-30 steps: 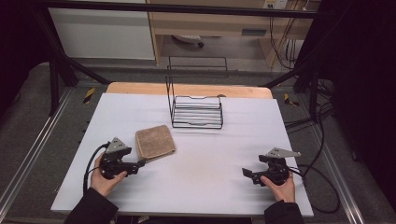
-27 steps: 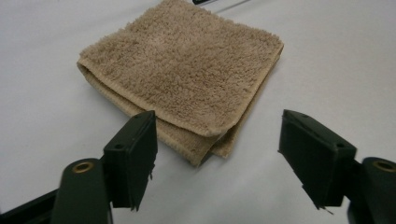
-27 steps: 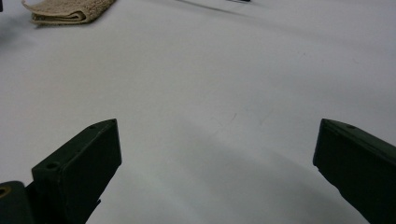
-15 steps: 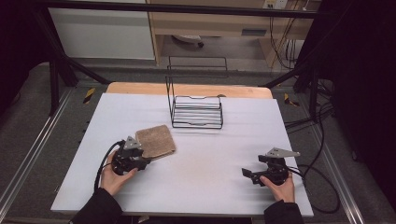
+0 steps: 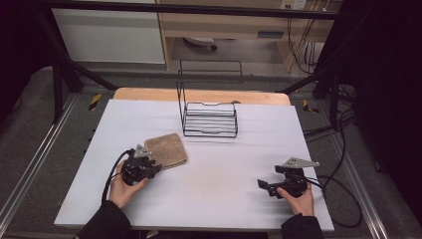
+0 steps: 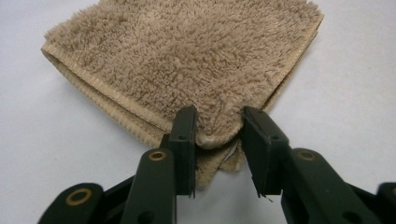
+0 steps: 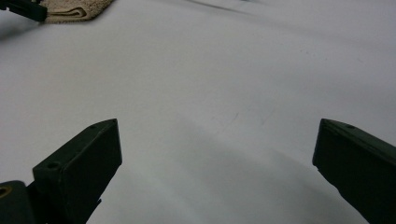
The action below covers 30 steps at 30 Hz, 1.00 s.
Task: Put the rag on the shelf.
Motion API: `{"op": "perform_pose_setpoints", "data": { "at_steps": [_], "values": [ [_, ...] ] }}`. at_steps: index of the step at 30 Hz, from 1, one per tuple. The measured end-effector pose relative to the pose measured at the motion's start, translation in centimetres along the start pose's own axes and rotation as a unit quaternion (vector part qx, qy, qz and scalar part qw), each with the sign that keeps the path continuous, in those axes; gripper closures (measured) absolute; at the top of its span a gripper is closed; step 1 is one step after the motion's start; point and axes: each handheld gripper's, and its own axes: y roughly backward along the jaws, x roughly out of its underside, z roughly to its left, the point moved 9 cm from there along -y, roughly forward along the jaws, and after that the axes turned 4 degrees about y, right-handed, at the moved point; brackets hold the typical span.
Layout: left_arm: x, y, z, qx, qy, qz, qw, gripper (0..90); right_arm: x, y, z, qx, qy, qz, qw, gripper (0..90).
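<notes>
A folded tan terry towel (image 5: 165, 150) lies flat on the white counter (image 5: 214, 184), left of centre in the high view, just in front of and to the left of the black wire rack (image 5: 209, 117). The left claw (image 6: 217, 140) sits at the towel's near corner; its jaws have just been closing and now stand narrow on either side of that corner, the folded hem bunched between them and both pads touching the pile. In the high view the left claw (image 5: 149, 167) meets the towel's lower left edge. The right claw (image 5: 263, 185) rests on the counter at lower right, well apart from the towel, its jaws spread wide with nothing between them.
</notes>
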Motion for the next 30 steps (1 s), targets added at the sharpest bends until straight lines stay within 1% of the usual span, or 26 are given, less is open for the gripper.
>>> {"op": "perform_pose_setpoints", "data": {
  "at_steps": [2, 5, 8, 11, 14, 16, 19, 22, 25, 28, 30],
  "values": [
    [0.0, 0.0, -0.1, 0.001, -0.002, 0.000, 1.0000, 69.3, 0.0, 0.0, 0.1, -0.001, -0.002, 0.000, 1.0000, 2.0],
    [-0.2, -0.1, -0.2, 0.002, 0.000, 0.003, 1.0000, 76.7, 0.0, 0.0, 0.1, -0.001, -0.002, 0.000, 1.0000, 2.0],
    [-0.3, -0.2, -0.3, -0.001, -0.002, 0.006, 1.0000, 80.3, 0.0, 0.0, 0.0, 0.000, -0.001, 0.000, 1.0000, 2.1],
    [-0.4, -0.1, -0.3, -0.001, -0.006, 0.004, 1.0000, 81.9, 0.0, 0.0, 0.0, -0.001, 0.000, 0.001, 1.0000, 2.2],
    [-0.5, 0.0, -0.3, 0.009, 0.000, -0.002, 1.0000, 83.7, 0.0, 0.0, 0.1, -0.002, -0.002, 0.001, 1.0000, 2.2],
    [-0.7, 0.4, -0.4, 0.022, 0.009, -0.011, 0.9997, 84.4, 0.0, 0.0, 0.1, -0.003, 0.000, 0.002, 1.0000, 2.2],
    [-0.9, 0.8, -0.8, 0.030, 0.006, -0.018, 0.9994, 84.7, -0.1, 0.0, 0.3, -0.006, -0.001, 0.001, 1.0000, 2.2],
    [-1.1, 1.4, -1.2, 0.041, 0.007, -0.025, 0.9988, 84.8, -0.1, 0.0, 0.4, -0.007, 0.001, 0.001, 1.0000, 2.3],
    [-0.8, 2.0, -1.4, 0.049, 0.007, -0.025, 0.9985, 84.9, -0.3, 0.0, 0.6, -0.009, 0.003, -0.002, 1.0000, 2.3],
    [-0.2, 2.5, -1.7, 0.055, 0.005, -0.018, 0.9983, 84.8, -0.5, -0.1, 1.1, -0.013, -0.001, -0.003, 0.9999, 2.5],
    [0.4, 2.7, -1.9, 0.060, 0.004, -0.014, 0.9981, 84.8, -0.7, -0.3, 1.5, -0.015, 0.000, 0.000, 0.9999, 2.5]
  ]
}}
